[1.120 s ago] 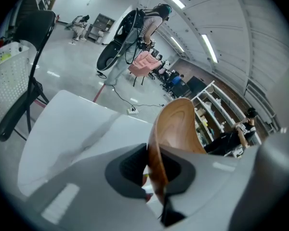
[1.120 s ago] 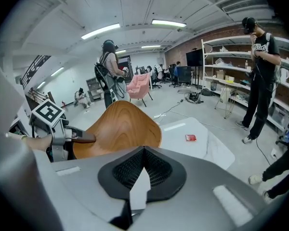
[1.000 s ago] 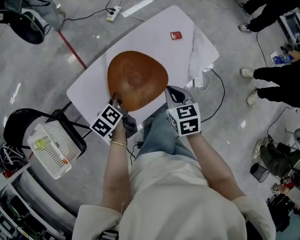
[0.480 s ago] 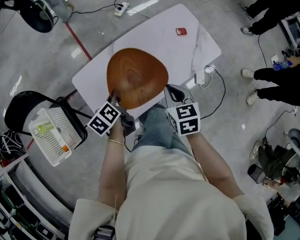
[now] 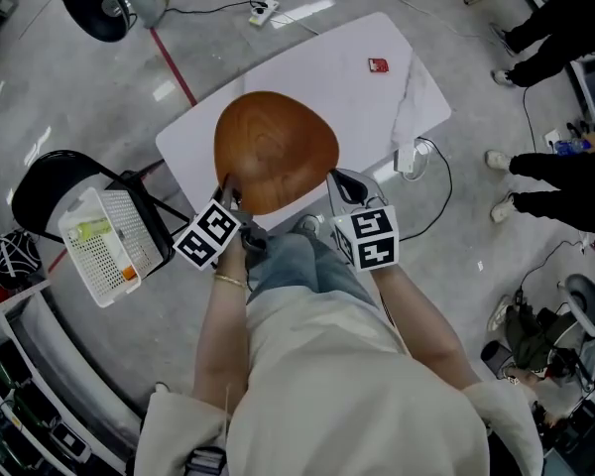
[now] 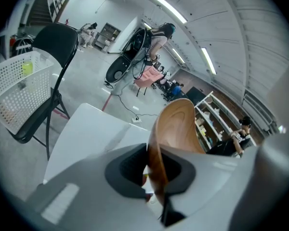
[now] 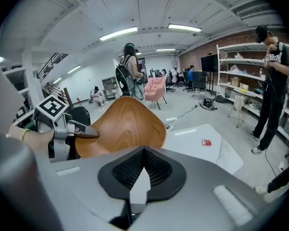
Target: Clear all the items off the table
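Note:
A large round wooden tray (image 5: 276, 149) hangs tilted above the white table (image 5: 337, 77). My left gripper (image 5: 228, 188) is shut on its near left rim; in the left gripper view the tray's edge (image 6: 176, 124) runs straight between the jaws of the left gripper (image 6: 154, 165). My right gripper (image 5: 335, 178) is shut, with its tip at the tray's near right rim. In the right gripper view the tray (image 7: 123, 126) rises just beyond the right gripper (image 7: 143, 150), and I see nothing between its jaws. A small red packet (image 5: 378, 65) lies at the table's far corner.
A white mesh basket (image 5: 99, 246) holding a few items rests on a black chair (image 5: 40, 191) at the left. A power strip and cable (image 5: 409, 157) lie on the floor by the table's right edge. People (image 5: 565, 177) stand at the right, and shelving lines the room's edges.
Both grippers and the wooden tray have moved together, rising a little off the table. The table, chair and basket have shifted right in the head view.

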{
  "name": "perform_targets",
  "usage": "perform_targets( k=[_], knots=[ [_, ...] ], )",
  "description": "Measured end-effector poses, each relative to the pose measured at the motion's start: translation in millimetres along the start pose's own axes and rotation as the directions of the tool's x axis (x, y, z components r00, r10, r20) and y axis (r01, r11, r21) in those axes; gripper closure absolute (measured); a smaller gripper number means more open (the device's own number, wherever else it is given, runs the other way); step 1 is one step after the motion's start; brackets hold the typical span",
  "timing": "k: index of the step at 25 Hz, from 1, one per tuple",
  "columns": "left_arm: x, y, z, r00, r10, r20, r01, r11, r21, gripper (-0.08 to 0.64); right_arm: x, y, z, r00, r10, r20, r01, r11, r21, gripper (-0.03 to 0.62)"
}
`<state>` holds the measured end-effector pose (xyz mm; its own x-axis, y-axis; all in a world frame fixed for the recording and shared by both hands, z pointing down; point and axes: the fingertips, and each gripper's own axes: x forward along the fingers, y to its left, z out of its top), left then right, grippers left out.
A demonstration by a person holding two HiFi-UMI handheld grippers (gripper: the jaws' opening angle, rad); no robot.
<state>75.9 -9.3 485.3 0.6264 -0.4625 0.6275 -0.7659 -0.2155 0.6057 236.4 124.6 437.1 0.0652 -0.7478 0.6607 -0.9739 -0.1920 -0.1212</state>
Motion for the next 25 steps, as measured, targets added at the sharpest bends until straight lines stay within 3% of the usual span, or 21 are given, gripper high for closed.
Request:
perform_targets(
  k=[11,25],
  knots=[
    [-42.5,61.0,27.4,0.992,0.076,0.105,-0.064,0.991,-0.120,0.538,21.0,60.0,18.4,0.992,0.122,-0.028,-0.125,0.983,-0.132,0.594],
    [-131.2,193.7,90.4,0.966,0.175,0.189,-0.135,0.969,-0.207,0.538,70.4,232.2,43.3,0.960,0.275,-0.055,-0.280,0.927,-0.251,0.594]
  ],
)
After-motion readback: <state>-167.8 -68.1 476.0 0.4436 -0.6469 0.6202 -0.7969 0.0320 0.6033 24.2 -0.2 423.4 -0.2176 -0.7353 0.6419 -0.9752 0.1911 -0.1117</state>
